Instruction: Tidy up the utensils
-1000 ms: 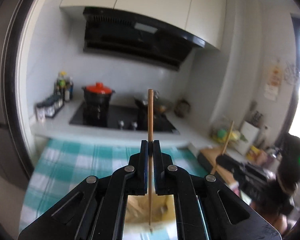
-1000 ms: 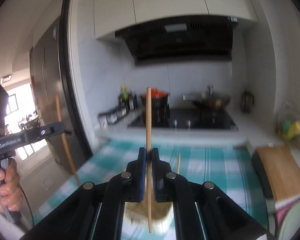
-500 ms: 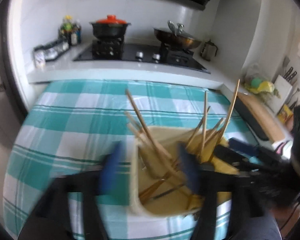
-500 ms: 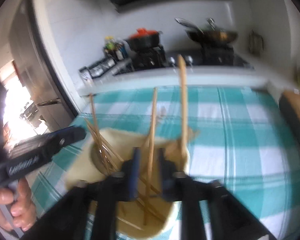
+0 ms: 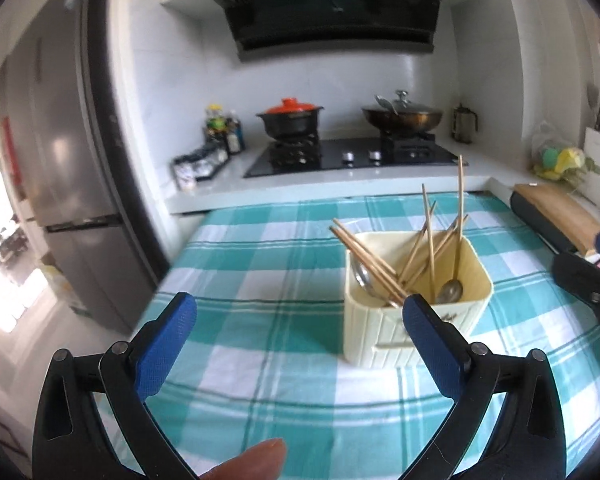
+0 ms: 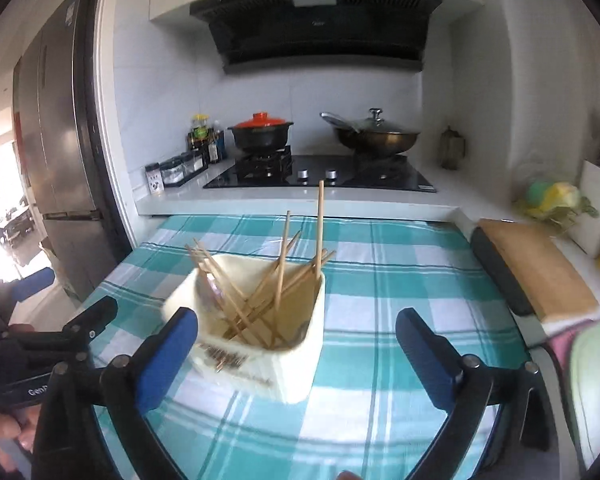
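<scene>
Right wrist view, chopsticks (image 6: 320, 224) upright in holder (image 6: 296, 364) (tips up), both grippers' jaws just opened wide, empty.

I'm holding the left gripper (image 5: 298, 318) tilted downward; its jaws have just been spreading wide, with nothing between the blue pads (image 5: 164, 344). My fingertip (image 5: 256, 460) is showing at 6 o'clock in the left view. I'm keeping the right gripper (image 6: 296, 334) angled down as well, its jaws having just been opening too, nothing pinched between them. In its view, the left gripper is sitting at 8 o'clock.
</scene>
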